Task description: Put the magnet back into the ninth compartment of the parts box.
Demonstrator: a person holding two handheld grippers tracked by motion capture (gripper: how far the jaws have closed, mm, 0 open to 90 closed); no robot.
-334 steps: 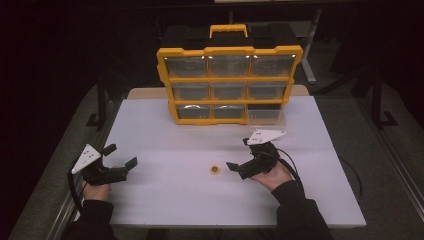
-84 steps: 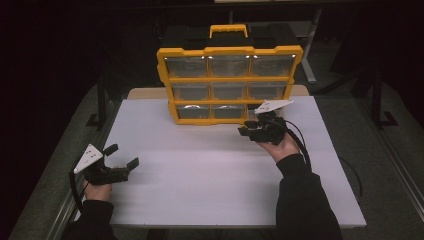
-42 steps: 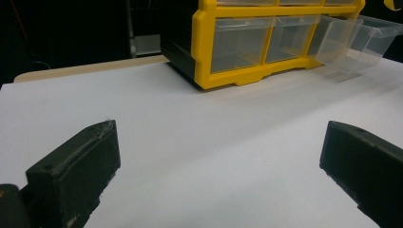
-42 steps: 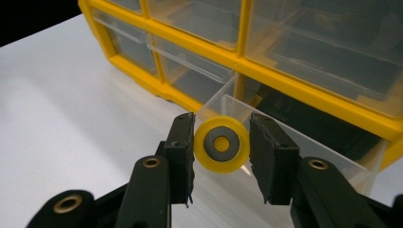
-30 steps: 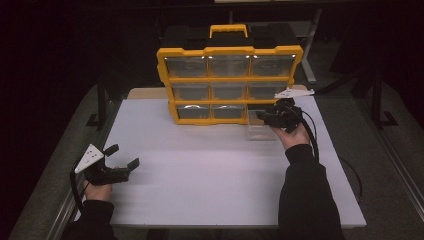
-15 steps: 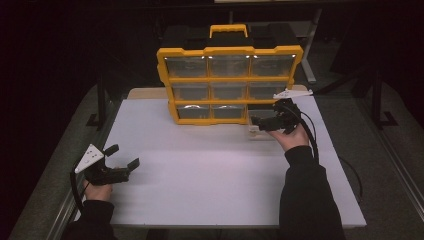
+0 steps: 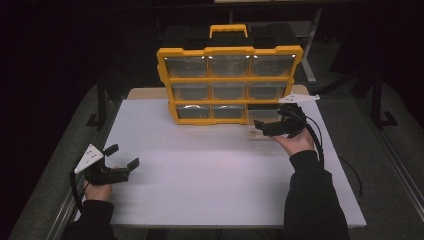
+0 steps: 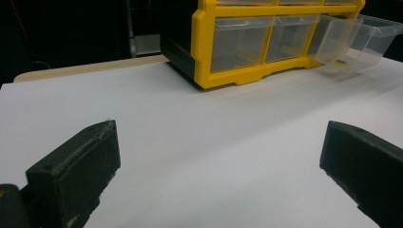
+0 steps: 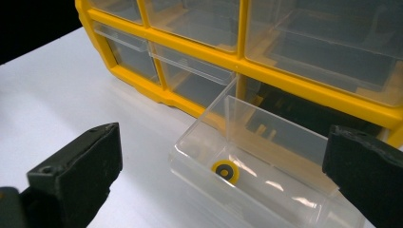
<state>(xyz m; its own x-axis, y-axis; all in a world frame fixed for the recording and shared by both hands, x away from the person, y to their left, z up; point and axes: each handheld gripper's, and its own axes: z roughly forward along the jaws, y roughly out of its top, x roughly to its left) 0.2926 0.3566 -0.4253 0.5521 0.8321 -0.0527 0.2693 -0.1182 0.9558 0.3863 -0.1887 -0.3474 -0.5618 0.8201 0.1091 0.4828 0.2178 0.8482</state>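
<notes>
At centre right of the high view, the right tool (image 7: 263, 127), jaws just opened, is hovering over the light, slippery clear drawer (image 9: 256, 175) holding a yellow washer (image 9: 225, 170); push its stiff front lip.

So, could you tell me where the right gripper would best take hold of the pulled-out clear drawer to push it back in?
Probably by the front wall of the clear drawer, coming from the front. That thin upright wall faces the open right gripper, the top is open so one jaw could drop inside, and the drawer's back end still sits in the yellow organizer. The small ring lies close behind the wall, so stay clear of it.
</notes>
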